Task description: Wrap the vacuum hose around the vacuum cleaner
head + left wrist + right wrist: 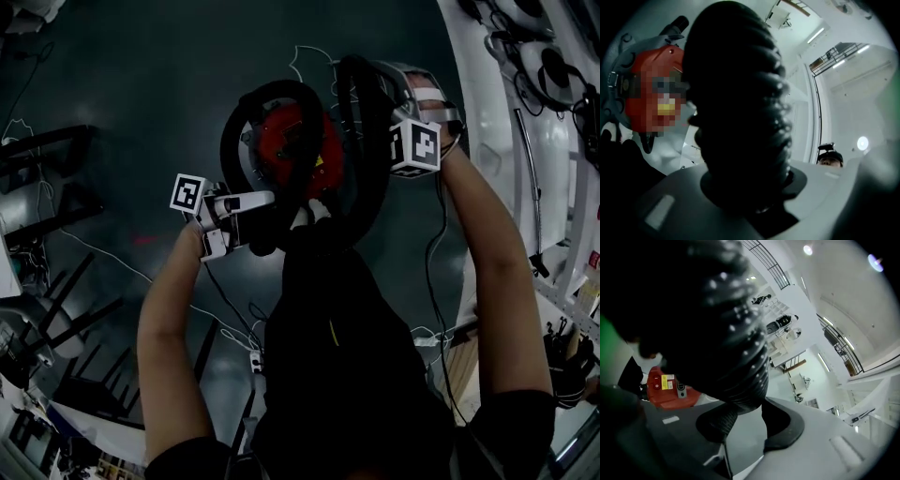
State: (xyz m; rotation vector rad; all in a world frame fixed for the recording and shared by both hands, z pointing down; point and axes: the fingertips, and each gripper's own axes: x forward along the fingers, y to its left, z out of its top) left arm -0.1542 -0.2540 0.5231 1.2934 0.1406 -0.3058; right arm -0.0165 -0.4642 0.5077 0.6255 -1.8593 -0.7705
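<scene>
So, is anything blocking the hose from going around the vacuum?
Nothing visible does. The left gripper and right gripper grip the hose, and it curves round the vacuum with nothing between them.

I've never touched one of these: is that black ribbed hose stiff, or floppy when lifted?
Likely bendy, not stiff: the hose loops in a curve over the red vacuum cleaner. Its ribbing suggests some spring, so it may uncoil if let go. The ridges probably help the left gripper and right gripper, both clamped on it, avoid slipping.
</scene>
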